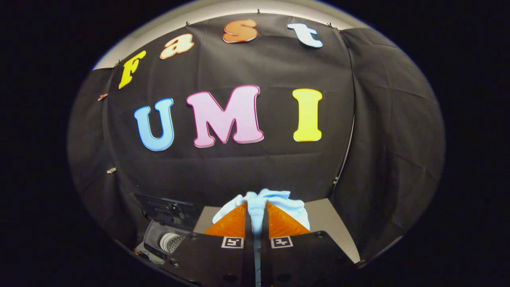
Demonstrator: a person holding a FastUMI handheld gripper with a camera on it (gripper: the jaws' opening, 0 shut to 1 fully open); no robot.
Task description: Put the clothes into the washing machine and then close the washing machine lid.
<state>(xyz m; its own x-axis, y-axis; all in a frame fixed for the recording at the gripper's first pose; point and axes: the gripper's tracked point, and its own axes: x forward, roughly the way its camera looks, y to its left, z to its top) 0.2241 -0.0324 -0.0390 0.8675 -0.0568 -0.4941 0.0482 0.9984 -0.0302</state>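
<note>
My gripper (256, 217) is shut on a light blue piece of clothing (279, 201). The cloth is pinched in the narrow gap between the two orange fingers (230, 225) and bunches out beyond and to both sides of the tips. It hangs lifted above the grey table (328, 223). Lower and to the left of the fingers stands a small washing machine (165, 239) with its dark lid (165, 209) raised and the pale perforated drum showing in the opening.
Black cloth walls close the booth behind the table and on both sides. The grey table top stretches to the right of the fingers up to the right-hand wall.
</note>
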